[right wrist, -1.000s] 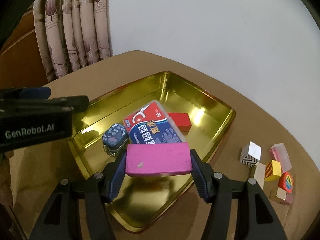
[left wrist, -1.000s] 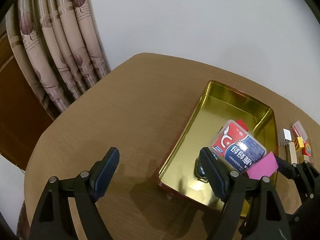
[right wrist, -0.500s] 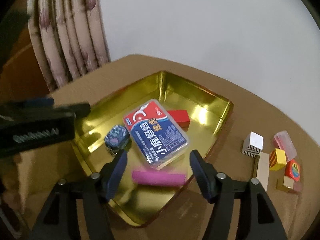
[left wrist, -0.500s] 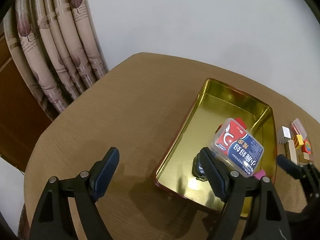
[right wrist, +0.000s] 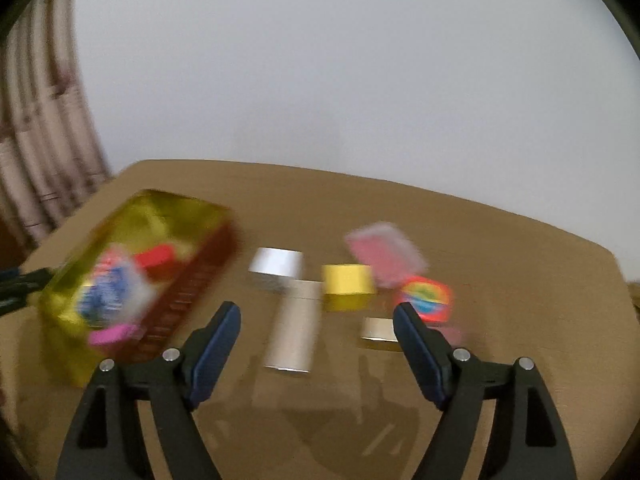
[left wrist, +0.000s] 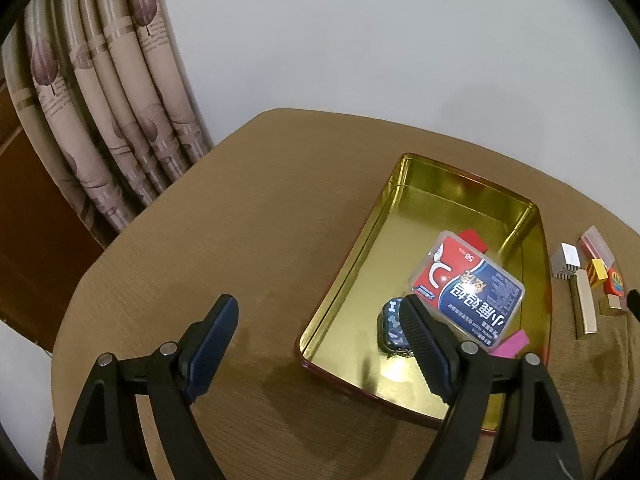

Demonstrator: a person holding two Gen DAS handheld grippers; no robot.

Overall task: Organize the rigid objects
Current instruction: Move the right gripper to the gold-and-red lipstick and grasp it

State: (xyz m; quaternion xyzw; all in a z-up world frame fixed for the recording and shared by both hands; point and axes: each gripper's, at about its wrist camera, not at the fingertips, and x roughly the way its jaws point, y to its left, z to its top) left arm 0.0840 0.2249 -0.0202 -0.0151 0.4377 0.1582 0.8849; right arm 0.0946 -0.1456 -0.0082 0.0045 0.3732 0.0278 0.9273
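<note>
A gold tin tray (left wrist: 400,188) (right wrist: 72,276) on the round brown table holds a red-and-blue plastic box (left wrist: 468,284), a red block (left wrist: 474,238), a small dark patterned tin (left wrist: 392,322) and a pink block (left wrist: 512,342) (right wrist: 112,334). My left gripper (left wrist: 316,340) is open and empty, hovering at the tray's near left corner. My right gripper (right wrist: 318,340) is open and empty over loose blocks right of the tray: a long beige block (right wrist: 294,326), a white block (right wrist: 276,266), a yellow block (right wrist: 347,286), a pink translucent case (right wrist: 386,252), a red multicoloured piece (right wrist: 426,298) and a small beige block (right wrist: 378,330). The right view is motion-blurred.
Patterned curtains (left wrist: 108,120) hang at the left behind the table, next to a brown wooden panel (left wrist: 24,216). A plain white wall is at the back. The table edge (left wrist: 64,320) curves close on the left.
My right gripper opened and let the pink block drop into the tray, then swung right to face the loose blocks. My left gripper stayed open and nearly still.
</note>
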